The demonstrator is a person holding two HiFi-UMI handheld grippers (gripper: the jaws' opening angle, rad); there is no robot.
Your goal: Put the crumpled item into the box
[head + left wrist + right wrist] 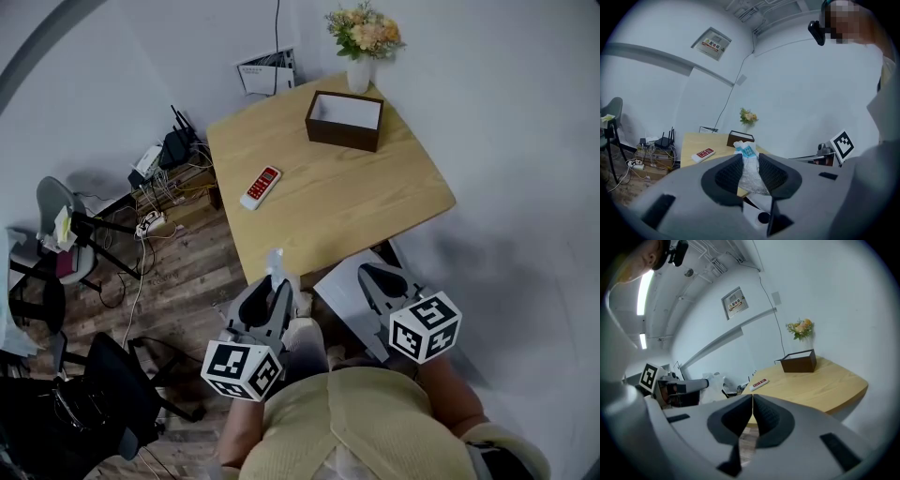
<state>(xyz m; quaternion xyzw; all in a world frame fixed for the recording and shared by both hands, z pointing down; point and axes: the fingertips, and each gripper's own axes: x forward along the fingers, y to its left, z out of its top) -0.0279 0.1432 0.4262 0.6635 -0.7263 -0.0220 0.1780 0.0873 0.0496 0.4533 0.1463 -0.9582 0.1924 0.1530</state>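
My left gripper is shut on a crumpled white packet with blue print, whose top sticks out above the jaws. In the head view that left gripper hangs off the table's near corner with the crumpled packet in it. The dark brown box stands open at the table's far side, well away from both grippers, and shows as the box and the box in the gripper views. My right gripper is shut with nothing in it, and the right gripper sits beside the table's near edge.
A red and white remote lies on the light wooden table left of centre. A vase of flowers stands behind the box. Chairs, cables and a router crowd the floor at left. A white wall runs along the right.
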